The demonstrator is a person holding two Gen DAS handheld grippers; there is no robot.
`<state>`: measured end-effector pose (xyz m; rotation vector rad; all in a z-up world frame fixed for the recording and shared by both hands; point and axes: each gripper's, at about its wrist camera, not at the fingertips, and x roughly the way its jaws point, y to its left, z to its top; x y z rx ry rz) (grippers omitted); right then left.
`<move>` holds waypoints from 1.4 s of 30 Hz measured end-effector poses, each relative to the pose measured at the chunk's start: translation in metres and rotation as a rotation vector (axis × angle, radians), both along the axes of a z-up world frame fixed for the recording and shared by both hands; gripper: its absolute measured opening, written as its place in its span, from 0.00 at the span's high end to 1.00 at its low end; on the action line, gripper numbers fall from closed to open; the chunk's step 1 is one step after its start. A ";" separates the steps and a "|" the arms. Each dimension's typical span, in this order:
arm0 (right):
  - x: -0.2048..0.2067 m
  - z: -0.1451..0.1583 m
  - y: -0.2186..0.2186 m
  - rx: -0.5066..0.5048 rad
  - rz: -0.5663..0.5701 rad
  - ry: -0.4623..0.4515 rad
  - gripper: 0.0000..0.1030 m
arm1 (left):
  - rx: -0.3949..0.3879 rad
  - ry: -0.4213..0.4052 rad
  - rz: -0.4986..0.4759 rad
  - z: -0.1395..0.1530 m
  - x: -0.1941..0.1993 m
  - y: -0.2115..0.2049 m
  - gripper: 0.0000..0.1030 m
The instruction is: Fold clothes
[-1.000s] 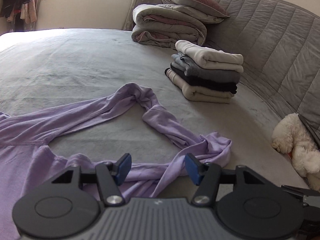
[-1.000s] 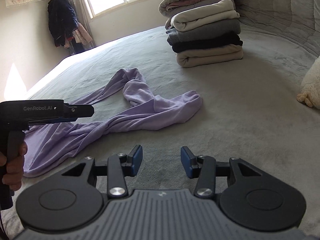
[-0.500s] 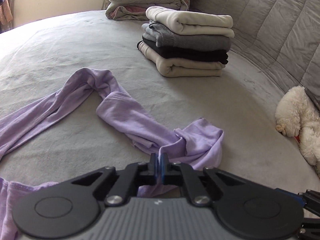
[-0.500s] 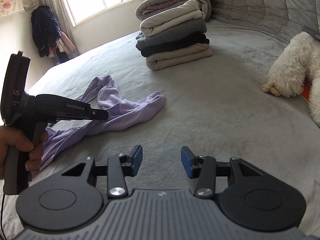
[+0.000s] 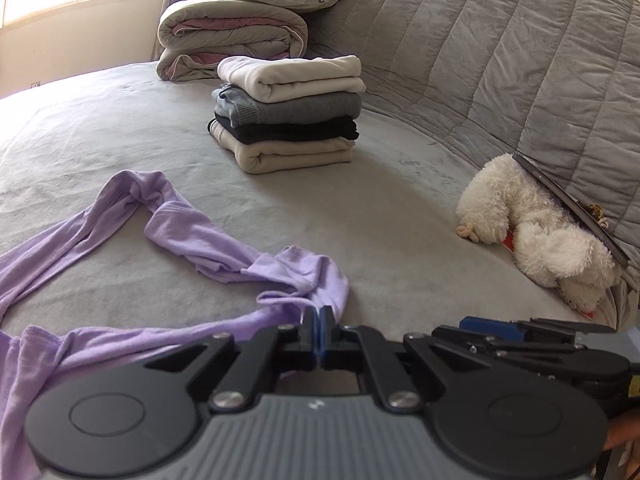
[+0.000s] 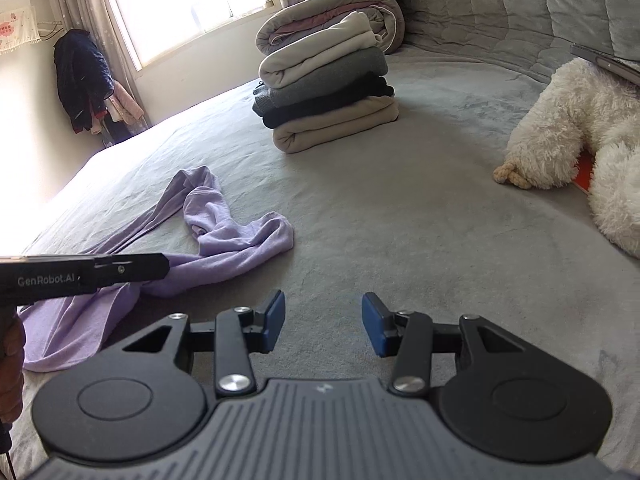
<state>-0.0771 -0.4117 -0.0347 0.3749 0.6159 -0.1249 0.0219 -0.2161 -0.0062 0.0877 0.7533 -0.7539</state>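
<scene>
Left gripper (image 5: 319, 330) is pinching an edge of the lilac garment (image 5: 208, 240), which lies twisted across the near left of the bed (image 5: 400, 216); right gripper (image 6: 323, 322) hangs spread and empty over bare cover. Which hem is caught looks unclear, probably near a sleeve. To do this well, draw the cloth out slowly, let the twist fall free, and take a matching edge with the right before flattening

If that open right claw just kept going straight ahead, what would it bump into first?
Probably the bare grey bed: the right claw tilts downward with nothing between its tips. The folded stack lies farther on, though depth is unclear.
</scene>
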 end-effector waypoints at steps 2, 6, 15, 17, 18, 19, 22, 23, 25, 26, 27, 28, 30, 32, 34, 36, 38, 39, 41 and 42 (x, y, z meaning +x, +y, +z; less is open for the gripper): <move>-0.001 0.000 -0.001 0.002 -0.003 0.001 0.54 | 0.014 0.032 -0.012 -0.010 -0.011 0.002 0.99; -0.003 -0.001 -0.002 0.003 -0.002 0.002 0.54 | 0.056 0.090 -0.023 -0.034 -0.022 0.005 0.99; -0.005 0.000 -0.003 0.014 -0.005 -0.005 0.54 | -0.010 0.096 0.055 -0.028 -0.006 0.015 0.69; -0.004 0.000 -0.004 0.019 -0.008 -0.004 0.54 | -0.044 0.085 0.101 -0.026 0.008 0.015 0.59; -0.004 0.000 -0.004 0.021 -0.009 -0.004 0.54 | -0.053 0.085 0.122 -0.026 0.016 0.015 0.59; -0.004 0.000 -0.005 0.021 -0.010 -0.003 0.53 | -0.054 0.085 0.144 -0.028 0.023 0.013 0.58; -0.003 -0.001 -0.005 0.021 -0.013 0.001 0.51 | -0.052 0.090 0.200 -0.034 0.044 0.008 0.58; -0.003 0.000 -0.006 0.022 -0.015 0.002 0.51 | -0.062 0.097 0.210 -0.036 0.049 0.007 0.58; -0.002 0.001 -0.008 0.027 -0.020 0.001 0.51 | -0.086 0.115 0.228 -0.040 0.059 0.005 0.58; -0.002 0.001 -0.010 0.030 -0.023 -0.002 0.51 | -0.102 0.120 0.232 -0.042 0.063 0.003 0.60; -0.001 0.002 -0.011 0.034 -0.025 -0.005 0.51 | -0.119 0.125 0.236 -0.043 0.066 0.001 0.61; -0.001 0.003 -0.013 0.038 -0.030 -0.010 0.51 | -0.131 0.131 0.240 -0.045 0.069 -0.002 0.62; -0.002 0.004 -0.018 0.048 -0.043 -0.017 0.50 | -0.152 0.133 0.239 -0.046 0.072 -0.009 0.73; -0.003 0.005 -0.025 0.066 -0.056 -0.019 0.50 | -0.173 0.132 0.222 -0.045 0.070 -0.017 0.97; -0.005 0.005 -0.034 0.105 -0.073 -0.020 0.50 | -0.200 0.111 0.196 -0.041 0.062 -0.025 0.98; -0.009 0.005 -0.045 0.160 -0.093 -0.027 0.50 | -0.226 0.094 0.150 -0.035 0.051 -0.035 0.98; -0.013 0.005 -0.059 0.230 -0.119 -0.037 0.50 | -0.240 0.088 0.097 -0.031 0.039 -0.045 0.98; -0.016 0.004 -0.067 0.270 -0.136 -0.042 0.50 | -0.247 0.085 0.070 -0.029 0.033 -0.051 0.98; -0.021 0.002 -0.083 0.354 -0.173 -0.051 0.50 | -0.256 0.092 0.019 -0.027 0.021 -0.061 0.98; -0.024 0.000 -0.090 0.394 -0.188 -0.054 0.50 | -0.260 0.098 -0.006 -0.026 0.015 -0.066 0.98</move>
